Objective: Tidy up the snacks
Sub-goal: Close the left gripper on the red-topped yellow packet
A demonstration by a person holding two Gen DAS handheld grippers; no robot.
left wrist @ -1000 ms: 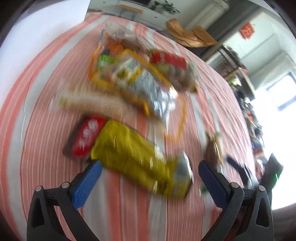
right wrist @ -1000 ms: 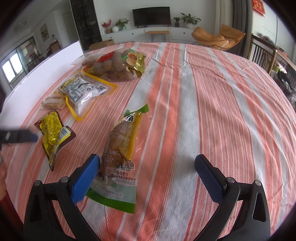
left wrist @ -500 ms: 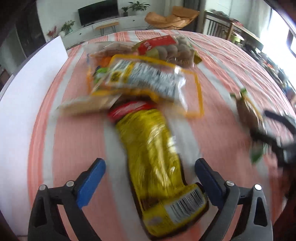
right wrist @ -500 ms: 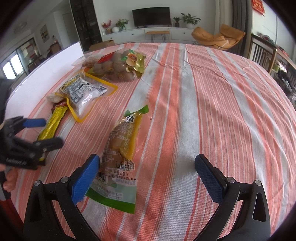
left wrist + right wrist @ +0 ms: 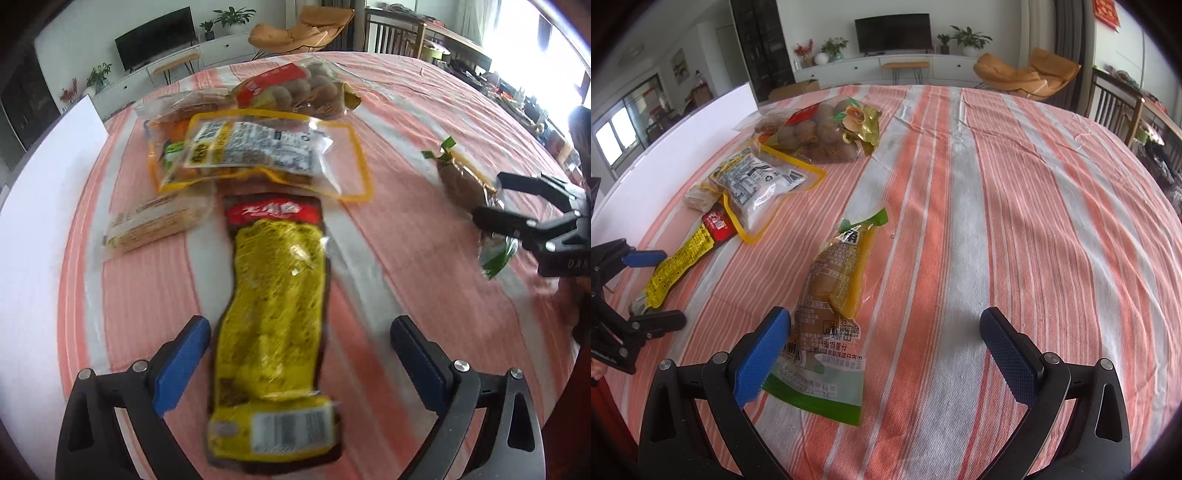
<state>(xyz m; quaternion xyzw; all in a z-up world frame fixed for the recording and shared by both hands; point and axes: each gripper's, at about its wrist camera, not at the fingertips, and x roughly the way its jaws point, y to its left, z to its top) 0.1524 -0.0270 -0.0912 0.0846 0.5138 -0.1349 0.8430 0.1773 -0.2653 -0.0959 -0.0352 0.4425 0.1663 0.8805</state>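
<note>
The left tool (image 5: 300, 345) pointed steeply down, jaws wide after just closing slightly, straddling the yellow snack packet (image 5: 274, 321) that lay flat on the striped tabletop (image 5: 424, 236). The right tool (image 5: 886, 343) hung wide too, gripping nothing, beside the green-edged packet (image 5: 831, 295).

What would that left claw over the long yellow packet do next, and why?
Probably ease down and close. The left gripper stands open, its blue pads either side of the yellow packet without touching it, so the packet still lies loose on the striped tablecloth.
</note>
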